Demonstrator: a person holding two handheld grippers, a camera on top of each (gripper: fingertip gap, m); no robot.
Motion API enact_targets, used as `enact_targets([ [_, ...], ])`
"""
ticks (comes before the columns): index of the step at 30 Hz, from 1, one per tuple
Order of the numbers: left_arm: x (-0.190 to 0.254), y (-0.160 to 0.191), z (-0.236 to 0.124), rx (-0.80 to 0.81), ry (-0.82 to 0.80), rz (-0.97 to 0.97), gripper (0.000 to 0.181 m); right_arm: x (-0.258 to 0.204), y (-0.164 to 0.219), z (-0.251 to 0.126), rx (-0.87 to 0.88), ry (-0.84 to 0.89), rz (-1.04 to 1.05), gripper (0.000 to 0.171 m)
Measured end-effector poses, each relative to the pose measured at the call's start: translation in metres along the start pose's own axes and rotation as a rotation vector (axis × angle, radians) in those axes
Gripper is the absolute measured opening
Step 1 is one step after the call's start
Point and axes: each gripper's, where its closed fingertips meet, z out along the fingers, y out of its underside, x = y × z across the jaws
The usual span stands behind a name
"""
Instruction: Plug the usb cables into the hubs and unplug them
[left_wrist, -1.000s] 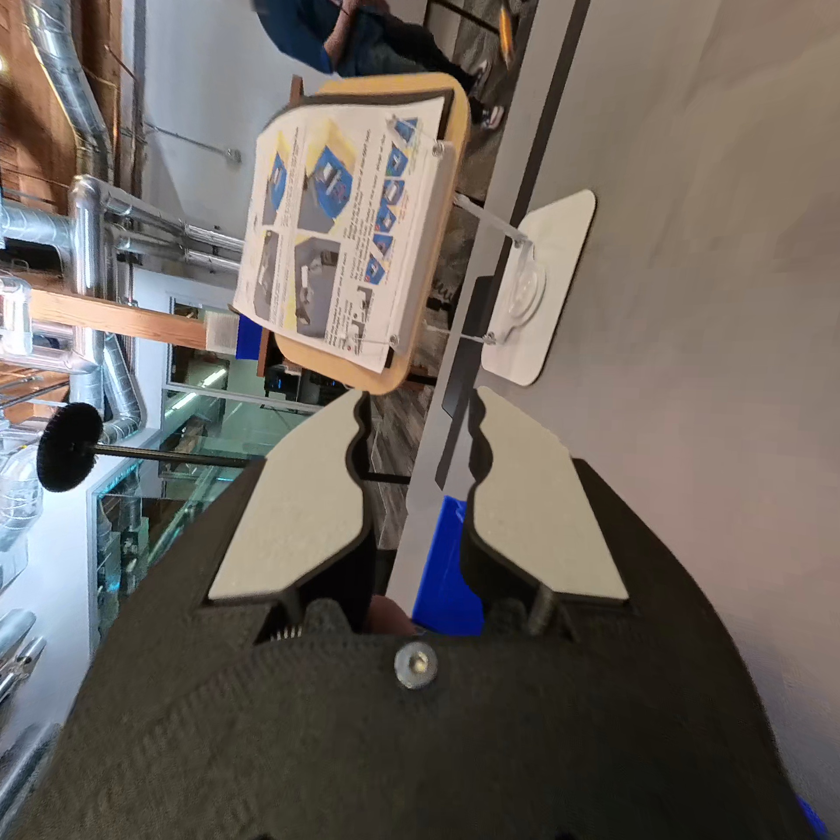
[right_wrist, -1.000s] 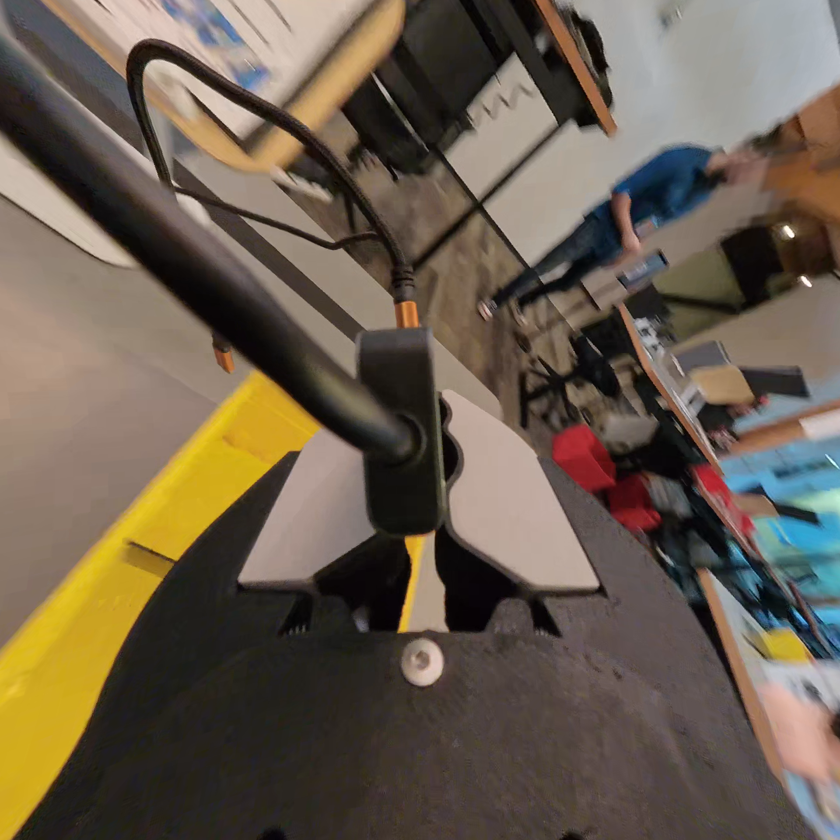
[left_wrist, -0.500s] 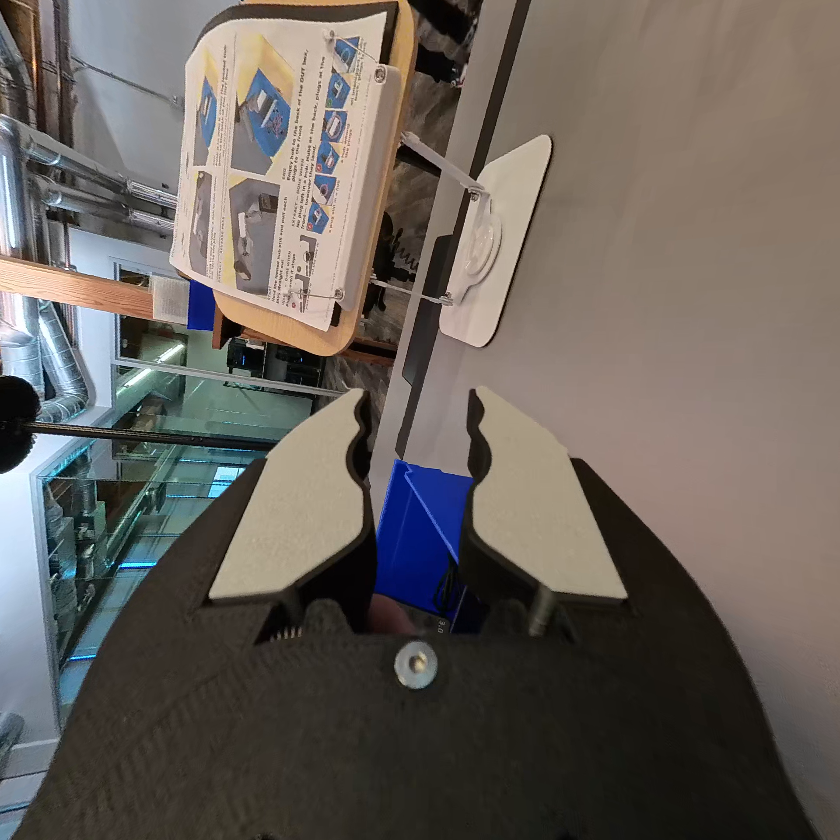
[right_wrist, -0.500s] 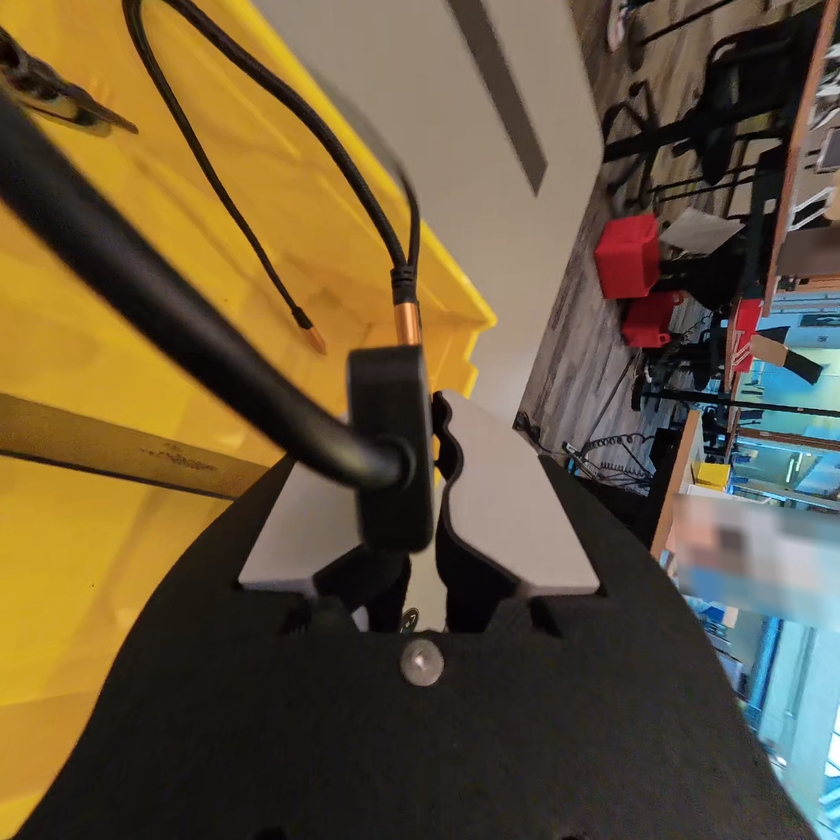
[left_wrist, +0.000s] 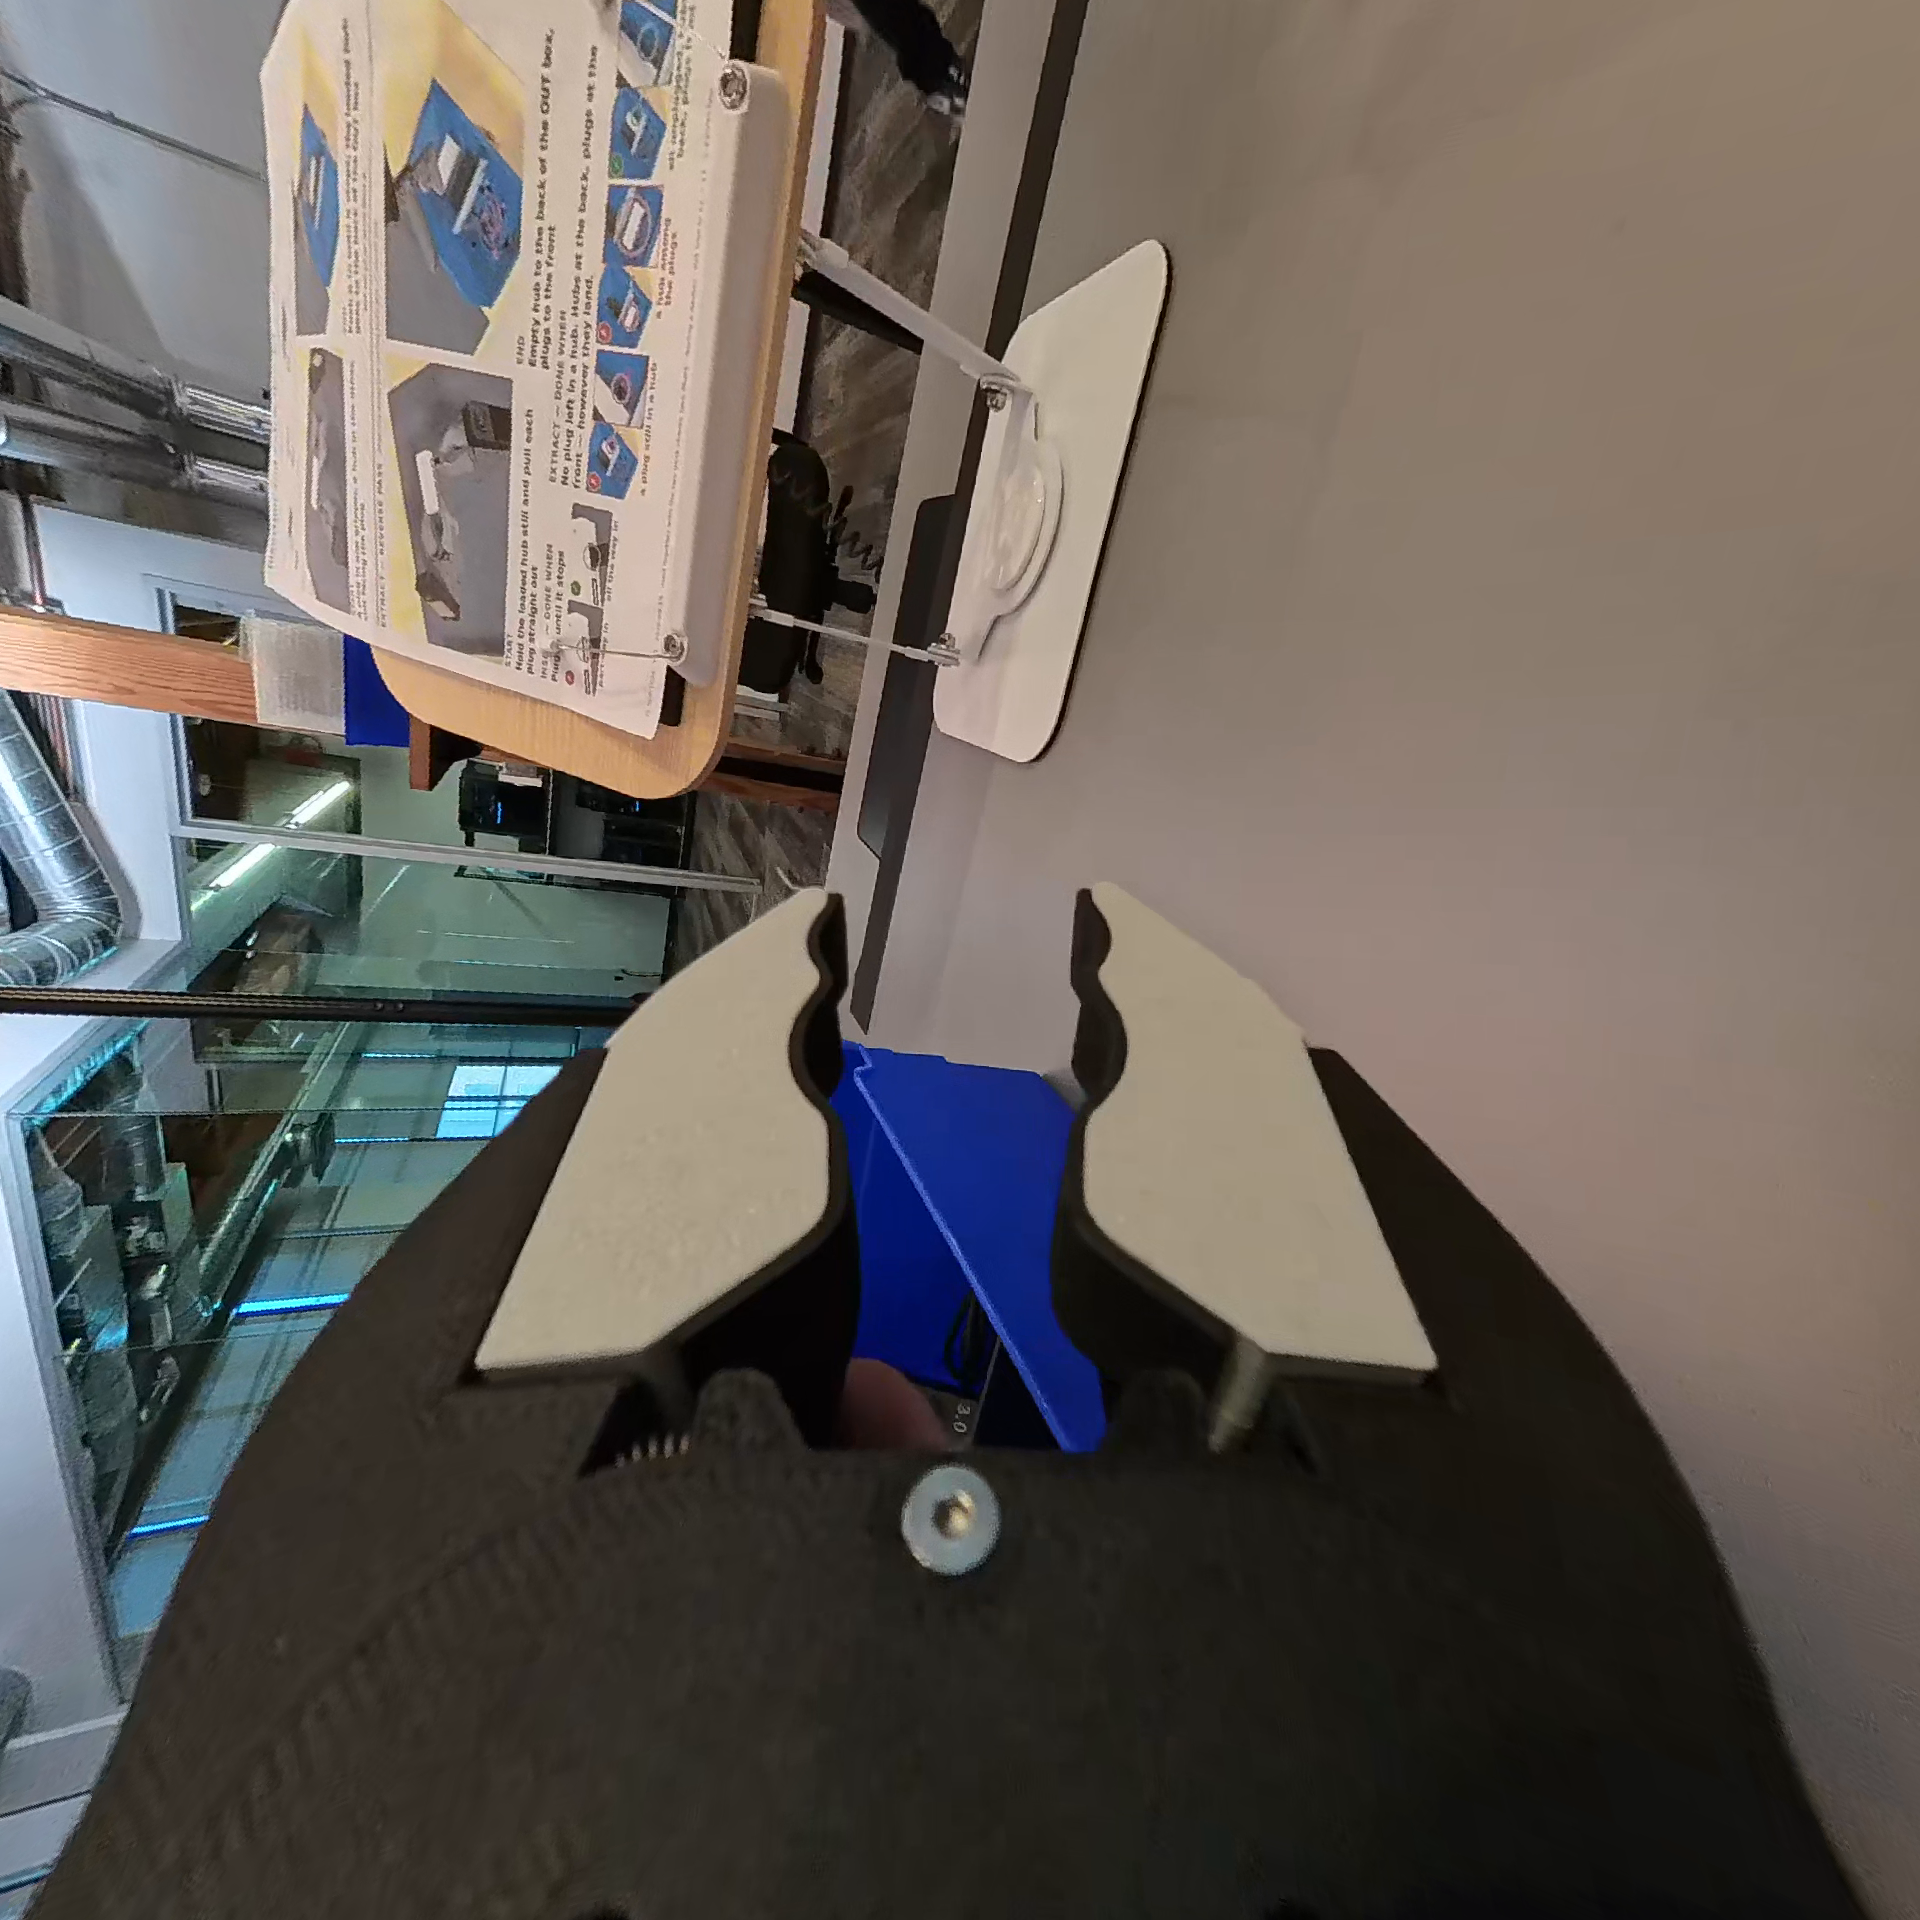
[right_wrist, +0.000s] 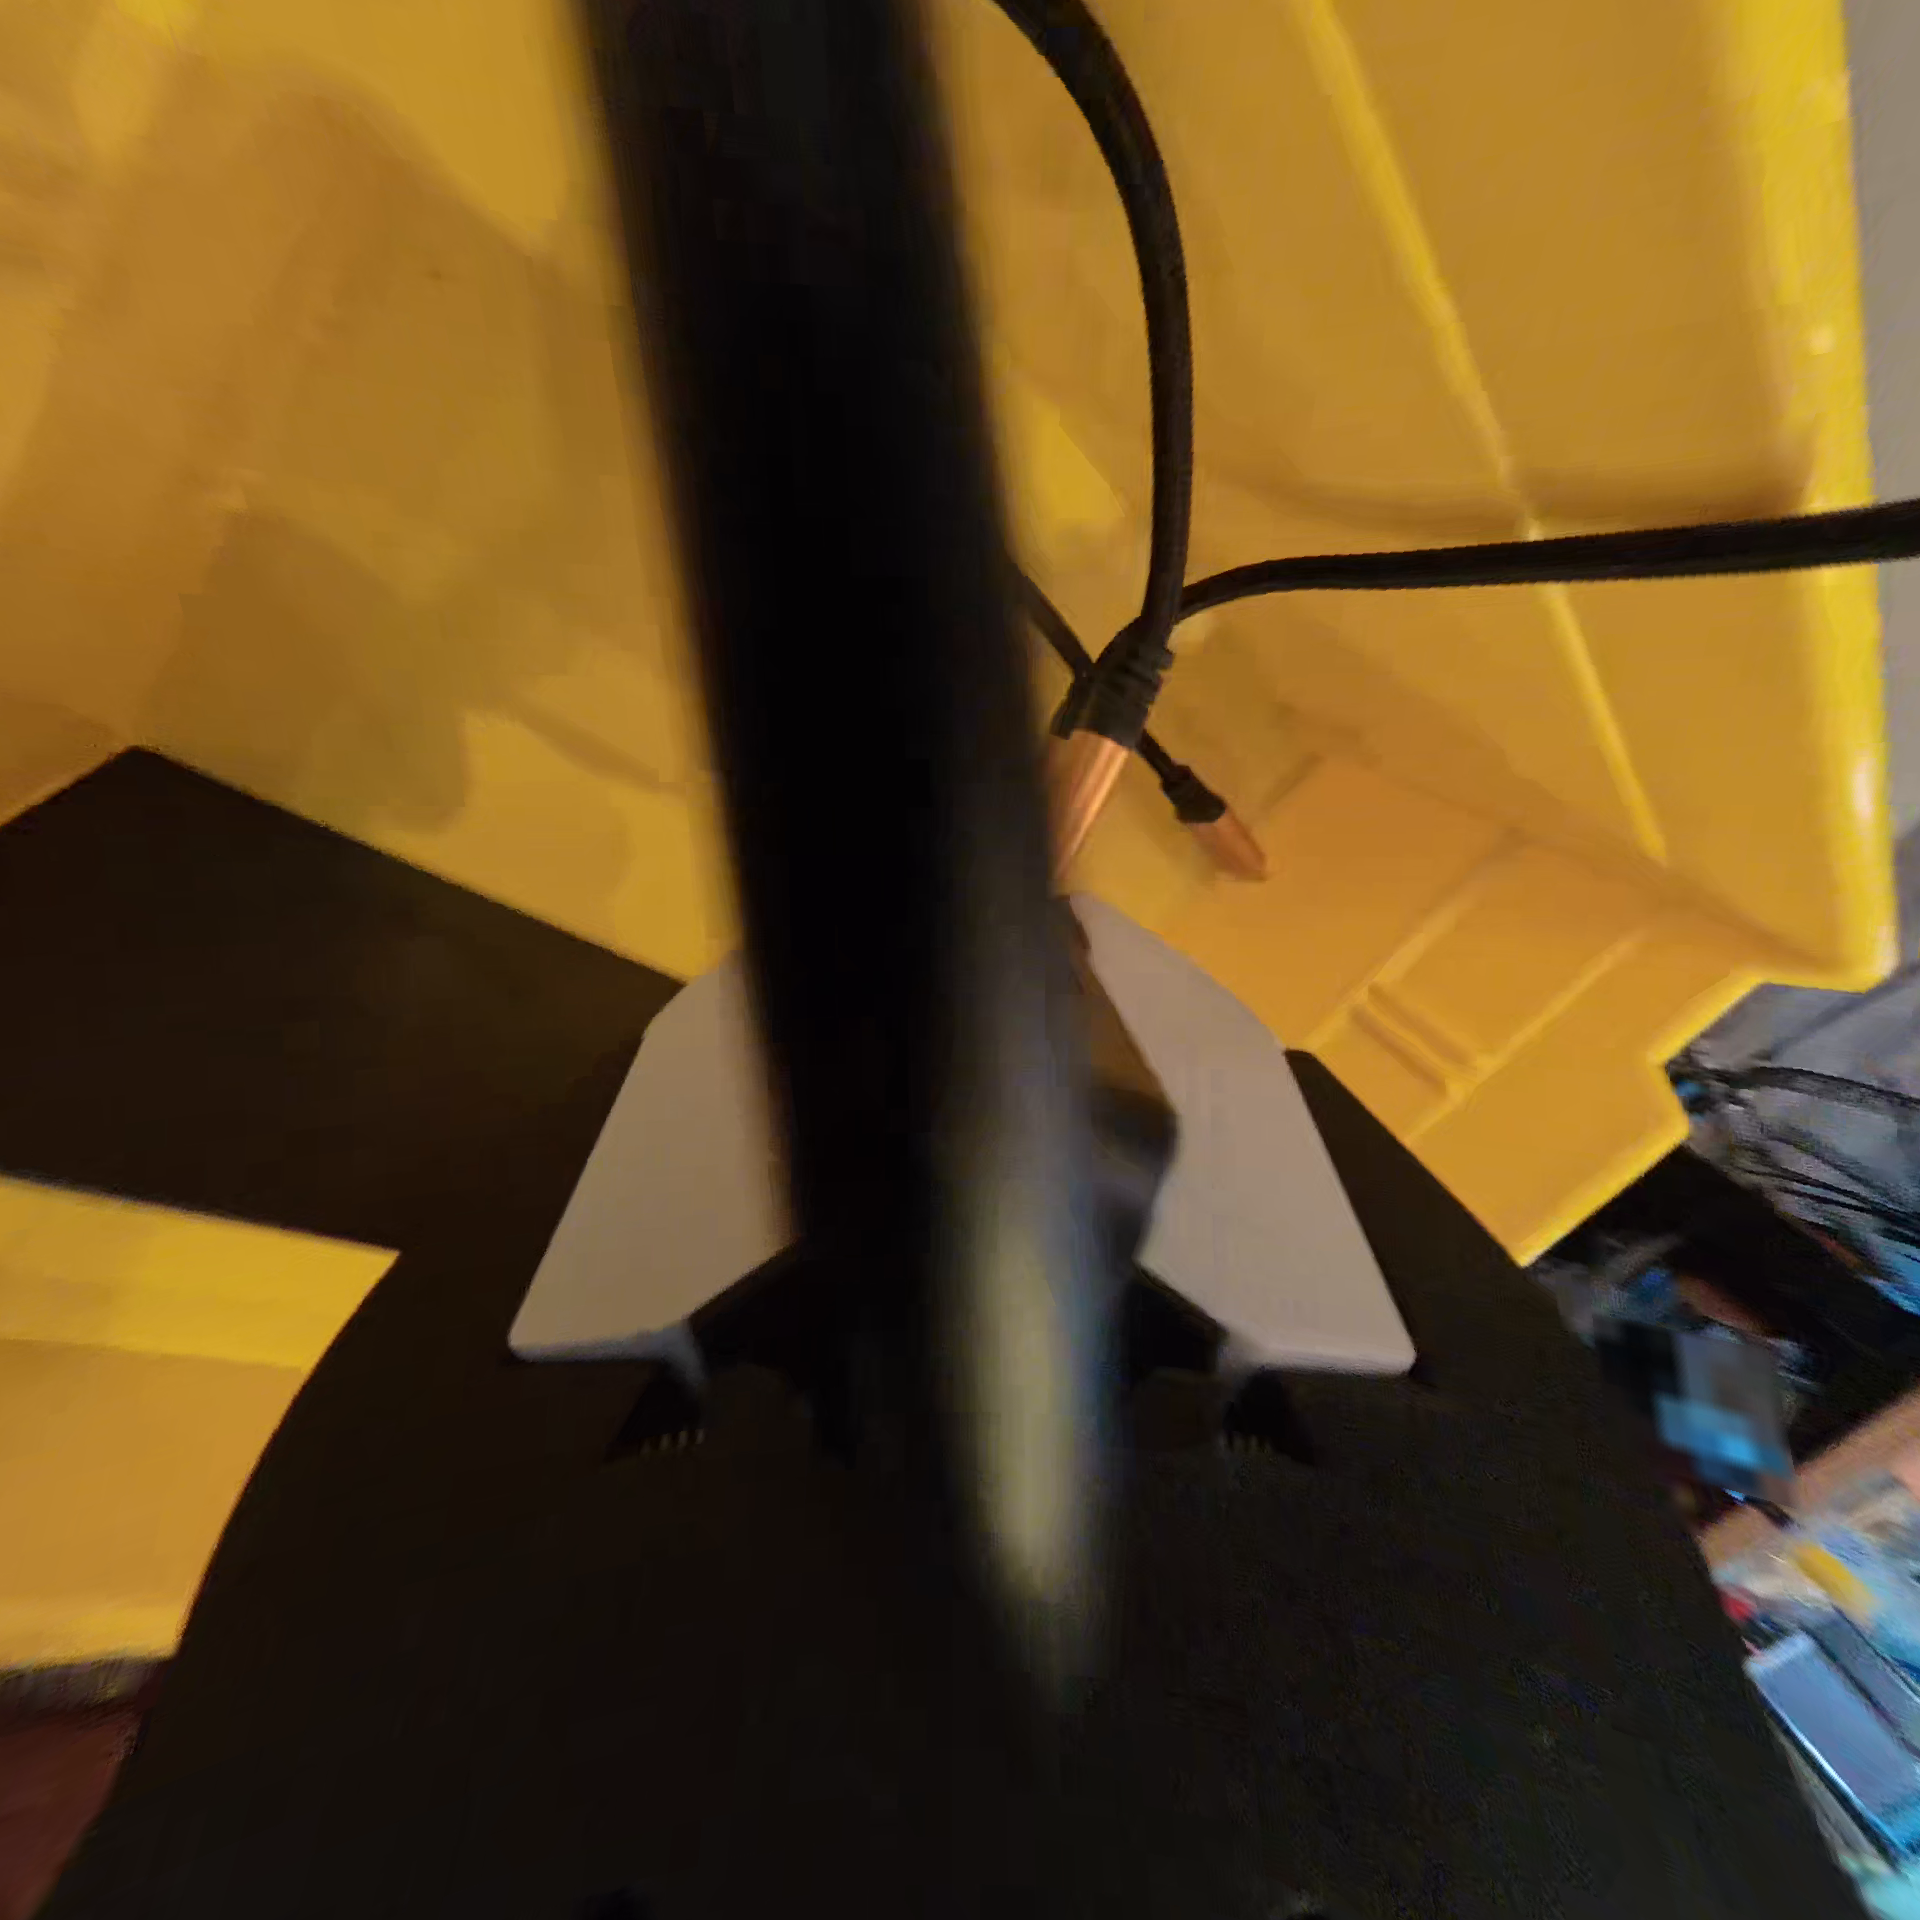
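Observation:
In the right wrist view my right gripper (right_wrist: 935, 935) is shut on a black USB hub (right_wrist: 1049, 1101), blurred by motion. The hub's thick black cable (right_wrist: 810, 468) runs up across the frame and hides the left fingertip. A braided cable with a copper plug (right_wrist: 1091, 769) sits in the hub's front end. A second loose copper plug (right_wrist: 1236, 842) lies in the yellow bin (right_wrist: 1507, 364) just beyond. In the left wrist view my left gripper (left_wrist: 956, 935) is open and empty, held over a blue bin (left_wrist: 966, 1153).
A grey table (left_wrist: 1507, 779) fills the right of the left wrist view. An instruction sheet on a board (left_wrist: 499, 343) stands on a white base (left_wrist: 1070, 582) at the table's far edge. Another braided cable (right_wrist: 1558, 551) crosses the yellow bin. Some 50 centimetres of space lies between my two pairs of fingers.
My right gripper has swung with the hub from above the table edge to close over the inside of the yellow bin. My left gripper has shifted slightly, and more of the blue bin shows between its fingers.

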Motion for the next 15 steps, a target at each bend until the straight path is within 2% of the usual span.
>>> enact_targets([
  [4,0.003,0.003,0.003,-0.013,0.011,0.001,0.042,-0.016,0.004,-0.012,-0.028,-0.121,-0.031,0.065],
  [6,0.003,0.003,0.002,-0.014,0.012,0.000,0.042,-0.025,0.001,-0.022,0.007,-0.180,-0.039,0.064],
  [9,0.003,0.005,0.003,-0.019,0.015,-0.005,0.042,-0.031,-0.007,-0.042,0.092,-0.229,-0.022,0.073],
  [11,0.003,0.007,0.003,-0.027,0.018,-0.004,0.042,-0.025,-0.003,-0.052,0.087,-0.206,-0.010,0.083],
  [13,0.002,0.007,0.003,-0.027,0.016,-0.006,0.042,-0.031,-0.002,-0.065,0.136,-0.275,-0.002,0.082],
  [15,0.002,0.008,0.002,-0.026,0.016,-0.011,0.042,-0.032,-0.003,-0.080,0.203,-0.314,0.019,0.068],
])
